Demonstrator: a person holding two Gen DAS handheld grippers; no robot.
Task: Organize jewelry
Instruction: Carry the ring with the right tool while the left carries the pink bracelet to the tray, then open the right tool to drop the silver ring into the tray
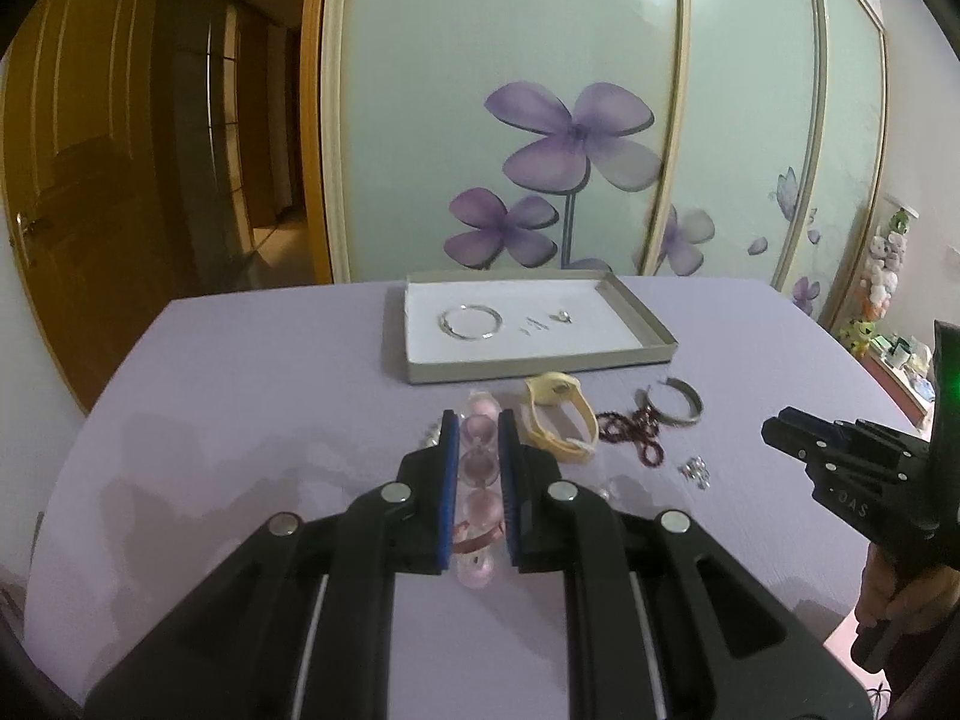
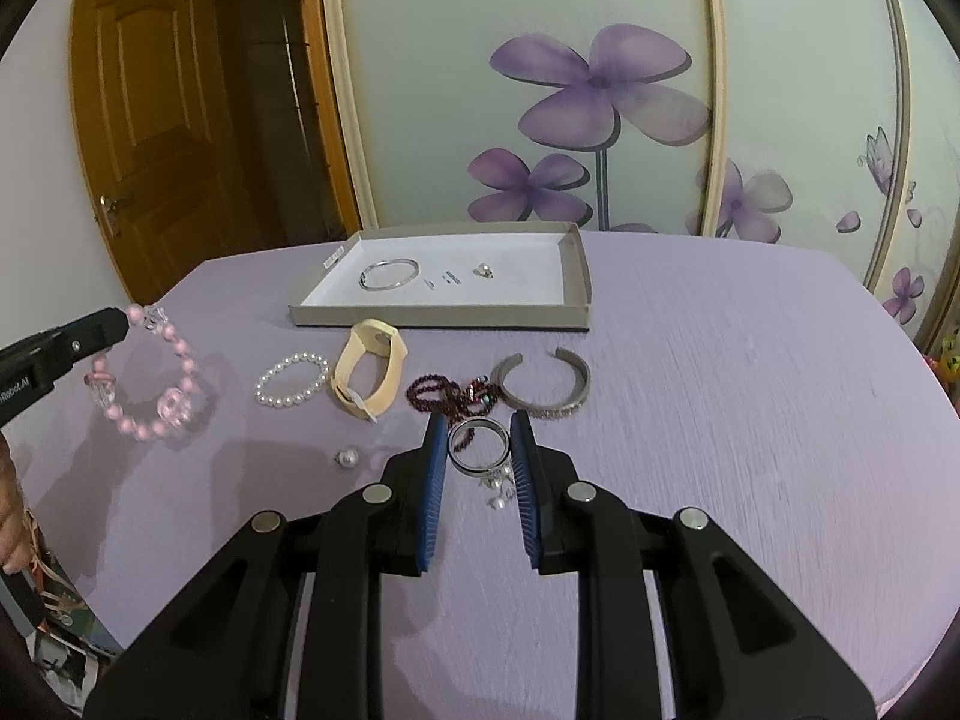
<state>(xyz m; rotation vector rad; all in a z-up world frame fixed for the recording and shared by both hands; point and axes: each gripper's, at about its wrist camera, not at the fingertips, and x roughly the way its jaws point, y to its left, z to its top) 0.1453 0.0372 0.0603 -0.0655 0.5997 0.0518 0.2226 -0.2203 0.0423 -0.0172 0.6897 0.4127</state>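
We see a round table [image 2: 720, 360] covered in a lilac cloth, with a shallow grey cardboard tray [image 2: 576, 276] lying at its far side, in front of sliding doors [image 2: 540, 90] printed with purple flowers. On the tray's white floor lie a thin silver bangle [image 2: 389, 273], a few tiny silver pieces [image 2: 447, 280] to its right, and a small silver ring [image 2: 483, 270] further right. In the left wrist view, our left gripper [image 1: 479, 429] has its jaws closed on a pink bead bracelet [image 1: 478, 480]; in the right wrist view the bracelet hangs from that gripper's tip, lifted off the cloth at the left of the table. In the right wrist view, our right gripper [image 2: 479, 438] grips a silver ring-shaped piece [image 2: 474, 446] between its blue pads, with small clear dangling pieces [image 2: 501, 489] hanging from it. On the cloth between the tray and the grippers lie, from left to right, a white pearl bracelet [image 2: 292, 380], a cream watch strap [image 2: 366, 375], a dark red bead string [image 2: 447, 395] and an open silver cuff [image 2: 543, 384]. A small silver bead [image 2: 347, 458] sits alone nearer to us, left of the right gripper. A wooden door [image 2: 156, 120] stands at the far left of the room.
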